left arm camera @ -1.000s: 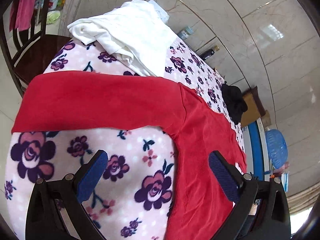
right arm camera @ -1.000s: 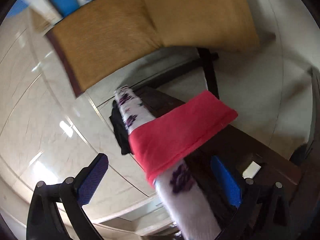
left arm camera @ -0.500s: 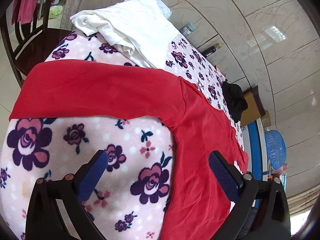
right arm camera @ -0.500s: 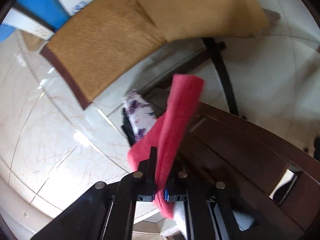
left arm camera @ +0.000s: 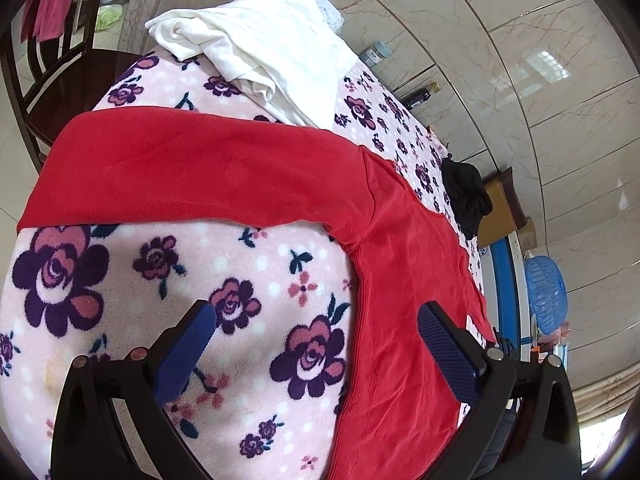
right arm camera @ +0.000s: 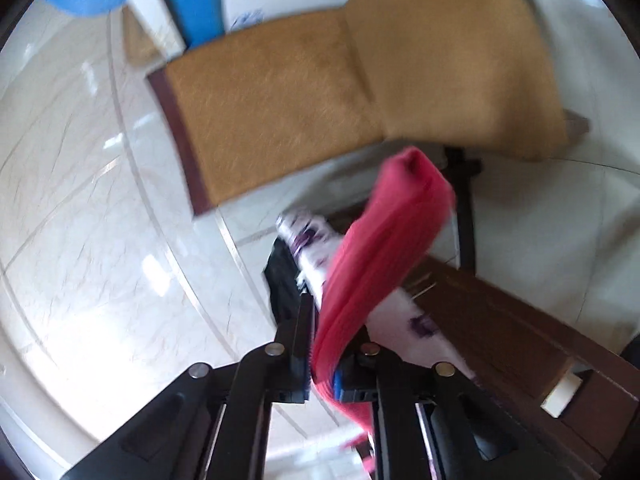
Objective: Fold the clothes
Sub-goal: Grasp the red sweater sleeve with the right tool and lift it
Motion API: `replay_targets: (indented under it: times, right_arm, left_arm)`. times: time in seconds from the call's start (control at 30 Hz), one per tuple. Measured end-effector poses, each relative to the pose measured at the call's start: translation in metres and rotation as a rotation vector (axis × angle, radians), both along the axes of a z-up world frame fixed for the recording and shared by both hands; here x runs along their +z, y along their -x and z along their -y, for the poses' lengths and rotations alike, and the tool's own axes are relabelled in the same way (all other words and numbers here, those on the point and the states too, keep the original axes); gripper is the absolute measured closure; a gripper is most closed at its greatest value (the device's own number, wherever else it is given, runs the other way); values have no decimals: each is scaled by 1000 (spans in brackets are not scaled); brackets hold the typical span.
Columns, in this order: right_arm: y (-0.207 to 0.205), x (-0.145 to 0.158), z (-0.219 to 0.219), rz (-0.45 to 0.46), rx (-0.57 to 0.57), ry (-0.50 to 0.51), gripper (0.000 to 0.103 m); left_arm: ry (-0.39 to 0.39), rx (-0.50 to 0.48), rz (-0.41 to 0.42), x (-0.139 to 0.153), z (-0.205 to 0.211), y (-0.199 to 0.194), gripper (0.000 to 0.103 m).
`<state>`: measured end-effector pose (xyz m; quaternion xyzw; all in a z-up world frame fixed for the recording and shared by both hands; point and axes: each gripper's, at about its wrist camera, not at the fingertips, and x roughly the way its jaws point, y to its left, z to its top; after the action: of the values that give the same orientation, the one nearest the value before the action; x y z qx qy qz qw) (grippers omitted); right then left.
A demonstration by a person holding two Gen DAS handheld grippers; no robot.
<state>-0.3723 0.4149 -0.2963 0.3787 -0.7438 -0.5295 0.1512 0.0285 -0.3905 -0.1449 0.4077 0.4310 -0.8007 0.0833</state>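
1. The worktop (left arm camera: 120, 280) is covered with a pink fleece cloth printed with dark purple and rose flowers; in the right wrist view only a narrow strip of that cloth shows, blurred.
2. The red garment (left arm camera: 224, 172) lies flat on the cloth, one sleeve stretched across to the left edge and the body running toward the lower right.
3. A crumpled white garment (left arm camera: 272, 56) sits at the far end of the worktop, its near edge overlapping the top of the red sleeve.
4. A small black garment (left arm camera: 466, 196) lies bunched at the right edge of the worktop, apart from the red one.
5. The left tool (left arm camera: 316, 344) hangs over the cloth with its blue pads wide apart and nothing between them; one pad is above the flowers, the other above the red body.
6. The right tool (right arm camera: 326, 360) is nearly closed and pinches the end of the red garment's other sleeve, which rises from the jaws in a folded band. Its jaws have just eased open slightly, with the fabric between them.
7. The room has pale marble-look tiles. A dark wooden chair (left arm camera: 44, 76) stands past the far left end, two bottles (left arm camera: 420, 96) stand by the wall, a blue basket (left arm camera: 546, 292) sits at right, and a tan cushioned seat (right arm camera: 320, 96) faces the right tool.
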Motion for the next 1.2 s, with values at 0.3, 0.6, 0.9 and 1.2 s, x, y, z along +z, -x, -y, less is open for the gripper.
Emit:
replay_targets:
  times: [0.3,0.6,0.9,1.2]
  right_arm:
    - [-4,11,-12,-82,-51,-57,97]
    - [8,101,16,-268,39,-374,97]
    - [7,227,163,-535,293,-677,97]
    - [-30,233,410,-707,695,-956,97]
  left_arm:
    - [-5,-3,-7,0,5,-6,1]
    - [-23,-2,-15,-6,8,-13,0]
    - [-52,0,-25,-15,13,-30,0]
    - [-72,-7,-65,-10,13,-54,0]
